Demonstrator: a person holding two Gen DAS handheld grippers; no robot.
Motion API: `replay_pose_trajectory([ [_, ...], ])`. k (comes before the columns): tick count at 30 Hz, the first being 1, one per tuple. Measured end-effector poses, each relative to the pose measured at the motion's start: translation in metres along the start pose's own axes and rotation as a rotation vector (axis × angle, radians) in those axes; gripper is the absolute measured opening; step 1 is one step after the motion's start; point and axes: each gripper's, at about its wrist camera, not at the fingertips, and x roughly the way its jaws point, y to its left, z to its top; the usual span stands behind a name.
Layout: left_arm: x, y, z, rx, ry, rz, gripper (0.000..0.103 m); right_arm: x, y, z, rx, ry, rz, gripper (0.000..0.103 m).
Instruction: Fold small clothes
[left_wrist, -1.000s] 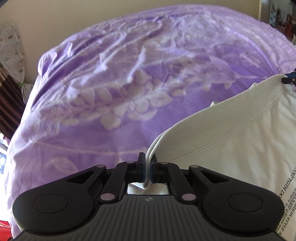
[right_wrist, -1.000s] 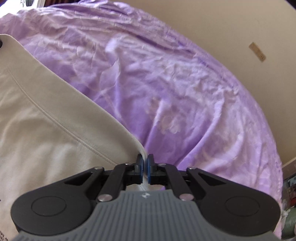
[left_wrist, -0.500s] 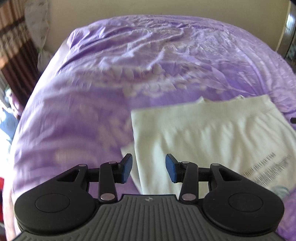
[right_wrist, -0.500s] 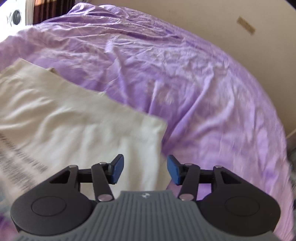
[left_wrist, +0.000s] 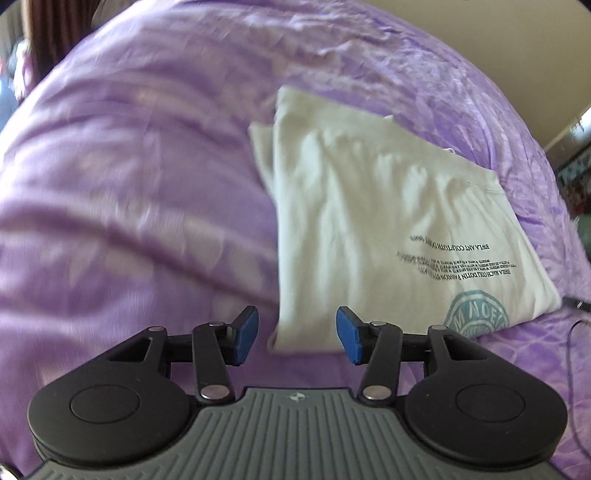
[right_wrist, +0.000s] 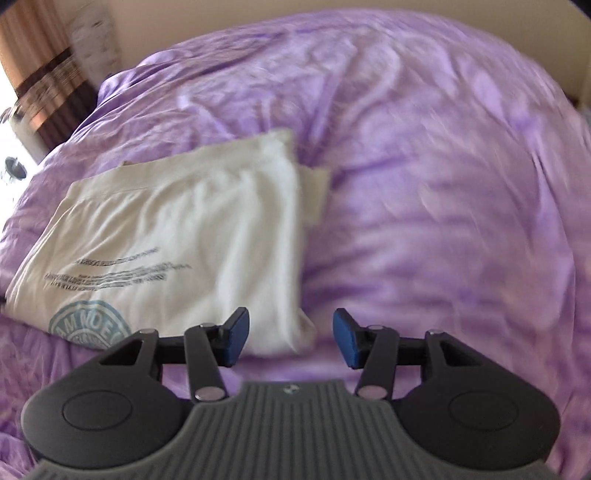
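A white T-shirt (left_wrist: 373, 221) with black print and a teal round logo lies folded flat on the purple bedspread (left_wrist: 129, 184). My left gripper (left_wrist: 297, 341) is open and empty, just in front of the shirt's near left corner. The shirt also shows in the right wrist view (right_wrist: 192, 236), on the left. My right gripper (right_wrist: 290, 341) is open and empty, with the shirt's near right corner between and just beyond its fingertips. Neither gripper touches the cloth.
The bedspread (right_wrist: 443, 184) is wrinkled and fills both views. A brown curtain (right_wrist: 44, 85) hangs at the far left beyond the bed. A cream wall (left_wrist: 535, 55) lies behind the bed.
One second ago both grippers were shut on the shirt's edge. They opened and let go, and the shirt now lies folded. Both grippers have pulled back from it.
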Motion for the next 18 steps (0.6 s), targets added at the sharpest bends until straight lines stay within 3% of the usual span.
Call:
replay_pose_trajectory([
  [5,0.014,0.014,-0.013,-0.128,0.009,-0.099,0.057,0.018,-0.038,-0.018,0.290,-0.004,0.176,0.045],
  [7,0.021,0.018,-0.014,-0.171,0.005,-0.124,0.035,0.029,-0.047,-0.024,0.392,-0.010,0.239,0.023],
  [9,0.023,0.021,-0.014,-0.210,-0.006,-0.138,0.016,0.033,-0.053,-0.028,0.455,-0.030,0.260,0.009],
  [11,0.014,0.021,-0.014,-0.228,-0.042,-0.161,0.014,0.025,-0.054,-0.029,0.473,-0.075,0.278,0.004],
  [14,-0.011,0.007,-0.014,-0.155,-0.109,-0.131,0.010,-0.004,-0.038,-0.020,0.361,-0.161,0.242,0.003],
  [18,-0.008,-0.003,-0.016,-0.093,-0.060,-0.022,0.009,-0.001,-0.031,-0.018,0.290,-0.122,0.131,0.002],
])
